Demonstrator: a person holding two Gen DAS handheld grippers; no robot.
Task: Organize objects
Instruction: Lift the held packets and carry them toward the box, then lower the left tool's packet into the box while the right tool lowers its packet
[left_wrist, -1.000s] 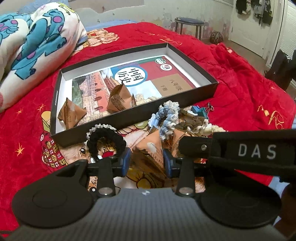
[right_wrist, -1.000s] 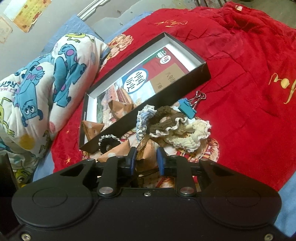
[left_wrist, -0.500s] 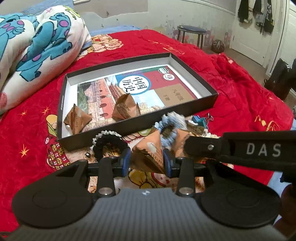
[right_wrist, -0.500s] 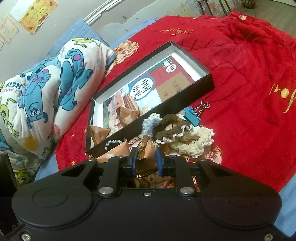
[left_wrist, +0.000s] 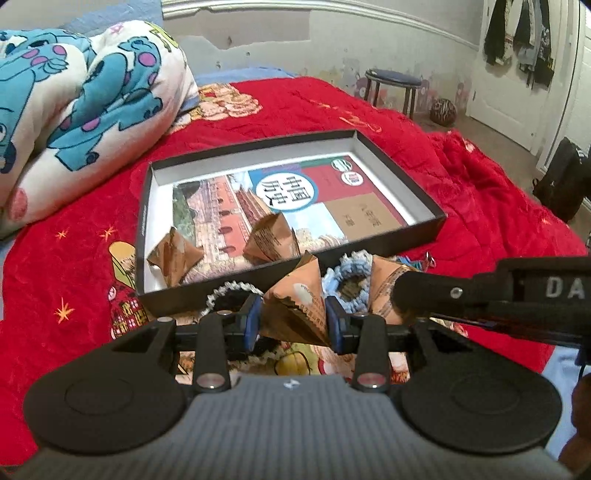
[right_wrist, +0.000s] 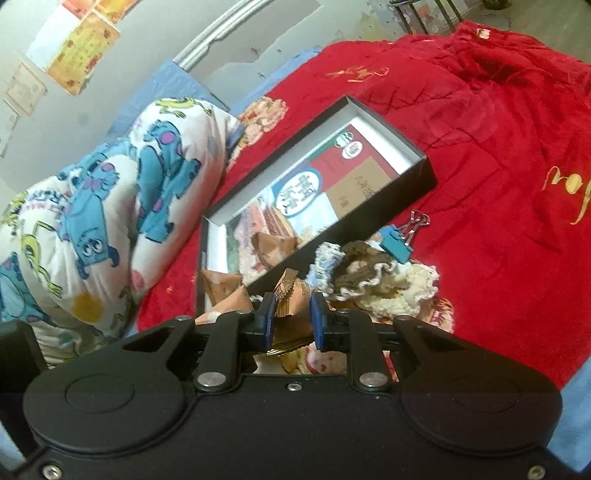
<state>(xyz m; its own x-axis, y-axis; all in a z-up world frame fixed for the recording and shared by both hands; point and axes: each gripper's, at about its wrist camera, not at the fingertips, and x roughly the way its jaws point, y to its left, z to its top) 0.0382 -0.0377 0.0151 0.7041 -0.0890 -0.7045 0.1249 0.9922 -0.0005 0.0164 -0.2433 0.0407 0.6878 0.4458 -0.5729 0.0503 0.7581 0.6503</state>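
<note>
A brown triangular snack packet (left_wrist: 295, 306) is pinched between the blue pads of my left gripper (left_wrist: 294, 322), held above the red blanket just short of the black shallow box (left_wrist: 288, 282). My right gripper (right_wrist: 292, 318) is shut on a second brown packet (right_wrist: 290, 293), also in front of the box (right_wrist: 332, 236). Two more packets lie inside the box, one at its near left corner (left_wrist: 173, 254) and one in the middle (left_wrist: 269, 240). The right gripper's black body (left_wrist: 517, 295) crosses the right side of the left wrist view.
A blue scrunchie (left_wrist: 347, 282) and a black one (left_wrist: 229, 295) lie by the box front. Brown (right_wrist: 362, 269) and cream (right_wrist: 406, 288) scrunchies and a blue binder clip (right_wrist: 397, 243) lie on the red blanket (right_wrist: 498, 147). A cartoon-print quilt (left_wrist: 74, 110) is piled on the left.
My left gripper has risen a little with its packet, so the box looks lower and farther. The right gripper has stayed nearly in place, tilted up slightly, with its packet still clamped.
</note>
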